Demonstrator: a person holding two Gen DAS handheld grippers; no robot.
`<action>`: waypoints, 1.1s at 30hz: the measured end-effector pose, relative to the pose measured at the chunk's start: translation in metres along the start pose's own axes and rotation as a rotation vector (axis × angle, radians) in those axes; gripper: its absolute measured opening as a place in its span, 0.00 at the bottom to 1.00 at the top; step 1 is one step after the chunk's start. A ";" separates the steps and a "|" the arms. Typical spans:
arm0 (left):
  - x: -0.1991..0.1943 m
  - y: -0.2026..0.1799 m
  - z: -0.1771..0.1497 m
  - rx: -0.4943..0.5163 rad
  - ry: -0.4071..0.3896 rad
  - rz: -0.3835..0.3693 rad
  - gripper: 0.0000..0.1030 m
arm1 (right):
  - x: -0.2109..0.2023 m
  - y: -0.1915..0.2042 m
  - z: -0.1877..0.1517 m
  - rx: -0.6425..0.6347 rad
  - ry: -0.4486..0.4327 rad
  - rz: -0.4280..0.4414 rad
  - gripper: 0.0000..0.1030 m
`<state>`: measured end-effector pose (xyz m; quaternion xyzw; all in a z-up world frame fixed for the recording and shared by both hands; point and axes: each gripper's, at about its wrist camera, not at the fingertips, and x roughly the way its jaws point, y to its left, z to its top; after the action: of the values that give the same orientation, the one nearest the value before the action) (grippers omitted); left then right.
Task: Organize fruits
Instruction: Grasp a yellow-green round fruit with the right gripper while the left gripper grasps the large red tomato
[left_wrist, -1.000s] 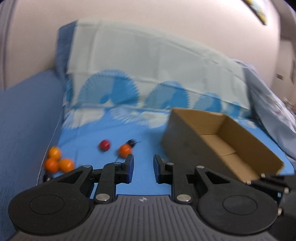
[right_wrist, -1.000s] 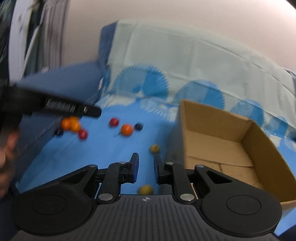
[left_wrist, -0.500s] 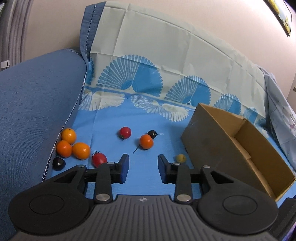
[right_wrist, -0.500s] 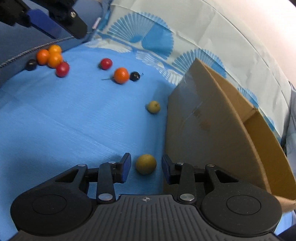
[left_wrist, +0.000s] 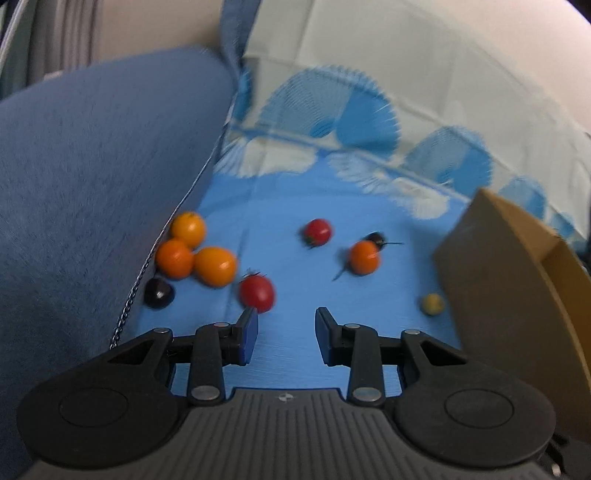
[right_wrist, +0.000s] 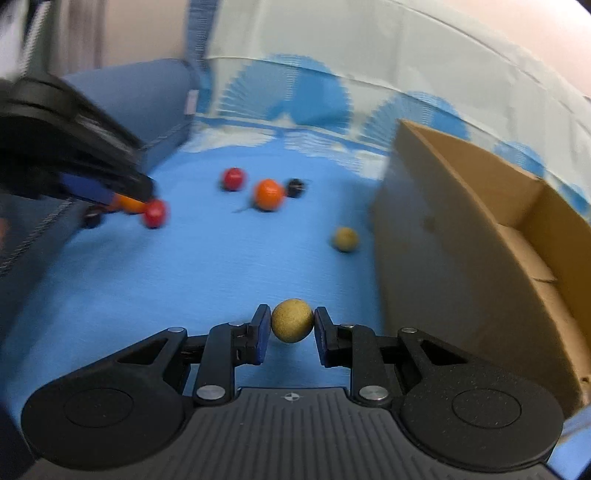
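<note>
The right gripper (right_wrist: 288, 328) is clamped on a yellow-brown fruit (right_wrist: 292, 320): both blue pads touch the round fruit's sides, and it sits squarely between the fingertips over the blue cloth (right_wrist: 184, 280). Its jaws have just been closing, with this fruit between them. Just to the right of this gripper stands the cardboard box (right_wrist: 443, 236), its near wall facing the fingers and its open inside seen farther right. Ahead and slightly right, close to the box wall, lies a second yellow-brown fruit (right_wrist: 345, 239). Farther ahead are an orange fruit (right_wrist: 269, 194), a dark fruit (right_wrist: 295, 187) touching it, and a red fruit (right_wrist: 233, 178).

The left gripper (left_wrist: 284, 325) stands open with nothing between its jaws, only bare cloth; its jaws have been opening within the last second. A red tomato (left_wrist: 257, 293) lies just beyond its left fingertip, almost touching it. Farther to the left, against the blue sofa arm (left_wrist: 92, 184), three orange fruits (left_wrist: 195, 254) cluster together with a dark plum-like fruit (left_wrist: 159, 293) just in front of them. The blur leaves finer detail of the fruits uncertain.
</note>
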<state>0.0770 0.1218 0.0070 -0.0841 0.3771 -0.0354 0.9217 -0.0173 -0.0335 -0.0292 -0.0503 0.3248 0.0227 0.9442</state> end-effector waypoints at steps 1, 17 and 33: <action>0.005 0.003 0.000 -0.017 0.003 0.006 0.37 | 0.001 0.000 -0.002 0.005 0.013 0.009 0.26; 0.066 0.000 -0.004 -0.027 -0.002 0.166 0.37 | 0.016 -0.009 -0.006 0.059 0.130 0.070 0.29; 0.066 -0.001 -0.001 -0.041 -0.023 0.155 0.31 | 0.011 -0.008 -0.007 0.027 0.075 0.059 0.26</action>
<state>0.1234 0.1119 -0.0387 -0.0740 0.3726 0.0447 0.9240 -0.0123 -0.0423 -0.0405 -0.0290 0.3616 0.0443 0.9308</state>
